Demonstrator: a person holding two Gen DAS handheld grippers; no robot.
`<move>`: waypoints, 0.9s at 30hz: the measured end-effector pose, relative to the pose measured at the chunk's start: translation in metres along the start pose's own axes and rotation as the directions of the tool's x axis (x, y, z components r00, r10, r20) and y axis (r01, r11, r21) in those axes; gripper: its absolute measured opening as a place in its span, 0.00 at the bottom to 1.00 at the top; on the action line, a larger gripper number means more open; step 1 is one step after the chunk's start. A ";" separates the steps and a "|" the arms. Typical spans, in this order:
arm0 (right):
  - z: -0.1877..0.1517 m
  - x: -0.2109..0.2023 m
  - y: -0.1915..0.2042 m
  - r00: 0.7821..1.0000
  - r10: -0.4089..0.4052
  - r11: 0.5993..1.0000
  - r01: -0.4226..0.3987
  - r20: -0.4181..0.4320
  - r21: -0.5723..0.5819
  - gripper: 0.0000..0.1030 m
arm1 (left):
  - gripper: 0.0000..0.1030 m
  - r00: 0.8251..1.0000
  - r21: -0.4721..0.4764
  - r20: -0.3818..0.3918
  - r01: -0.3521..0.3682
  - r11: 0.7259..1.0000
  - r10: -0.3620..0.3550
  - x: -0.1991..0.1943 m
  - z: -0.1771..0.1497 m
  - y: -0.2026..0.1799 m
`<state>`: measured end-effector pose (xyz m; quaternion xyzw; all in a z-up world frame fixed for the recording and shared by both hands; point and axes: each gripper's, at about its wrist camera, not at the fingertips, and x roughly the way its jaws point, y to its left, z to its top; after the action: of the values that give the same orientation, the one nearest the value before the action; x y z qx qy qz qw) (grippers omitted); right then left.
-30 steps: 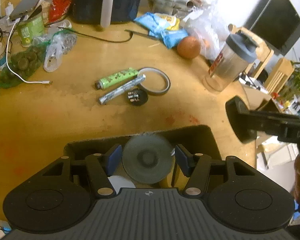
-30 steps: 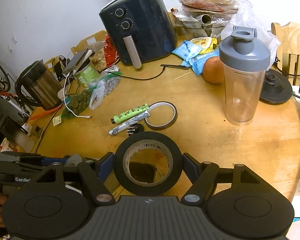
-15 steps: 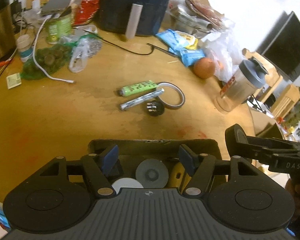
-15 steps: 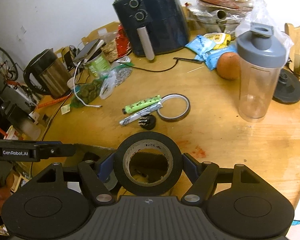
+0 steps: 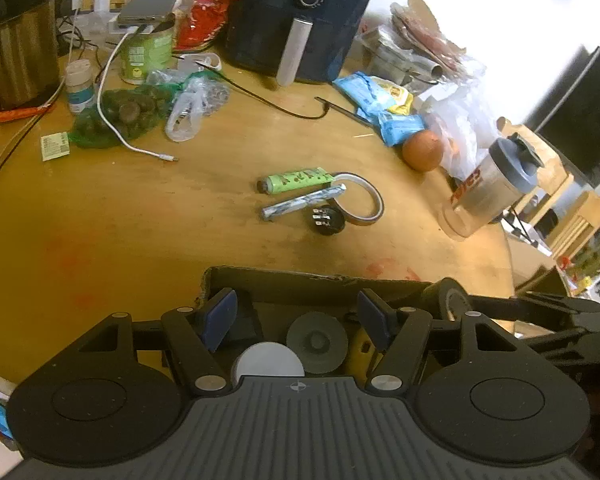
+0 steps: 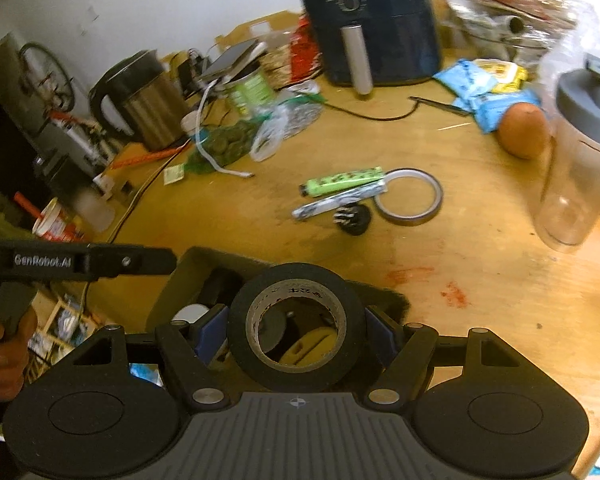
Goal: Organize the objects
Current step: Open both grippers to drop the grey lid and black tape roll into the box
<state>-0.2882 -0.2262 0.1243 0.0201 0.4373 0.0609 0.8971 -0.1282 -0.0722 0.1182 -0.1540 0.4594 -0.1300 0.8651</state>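
Note:
My right gripper (image 6: 296,330) is shut on a black tape roll (image 6: 296,326) and holds it over a dark open box (image 6: 180,280) at the table's near edge. The roll also shows in the left wrist view (image 5: 446,300). My left gripper (image 5: 298,316) is open and empty above the same box (image 5: 300,286), which holds a grey disc (image 5: 317,342), a white disc (image 5: 270,362) and a yellow thing (image 5: 360,350). On the table lie a green tube (image 5: 296,180), a silver packet (image 5: 302,203), a thin tape ring (image 5: 360,198) and a black round part (image 5: 328,220).
A dark air fryer (image 5: 300,16), a kettle (image 5: 16,32), a green can (image 5: 146,54), bags, cables and snack packets crowd the table's back. An orange (image 5: 422,150) and a shaker bottle (image 5: 488,188) stand at the right. Red stains (image 6: 432,280) mark the wood.
My left gripper let go of the grey disc, which now lies in the box, and pulled back and up. My right gripper carried the black tape roll left over the box.

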 end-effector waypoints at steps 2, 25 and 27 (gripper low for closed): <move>0.000 0.002 0.005 1.000 0.011 1.000 -0.012 -0.005 -0.021 0.73 | 0.64 1.000 -0.009 0.006 -0.004 1.000 0.004 -0.002 -0.001 0.002; -0.003 0.010 0.025 1.000 -0.012 0.993 0.011 -0.008 -0.116 0.93 | 0.64 1.000 -0.001 -0.001 0.000 1.000 0.000 -0.008 0.003 0.004; -0.003 0.009 0.025 1.000 -0.023 0.994 0.023 -0.006 -0.105 0.93 | 0.64 1.000 0.009 0.002 0.002 1.000 -0.002 -0.013 0.010 0.005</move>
<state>-0.2870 -0.2004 0.1174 -0.0324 0.4367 0.0734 0.8960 -0.1266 -0.0619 0.1310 -0.1506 0.4576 -0.1329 0.8662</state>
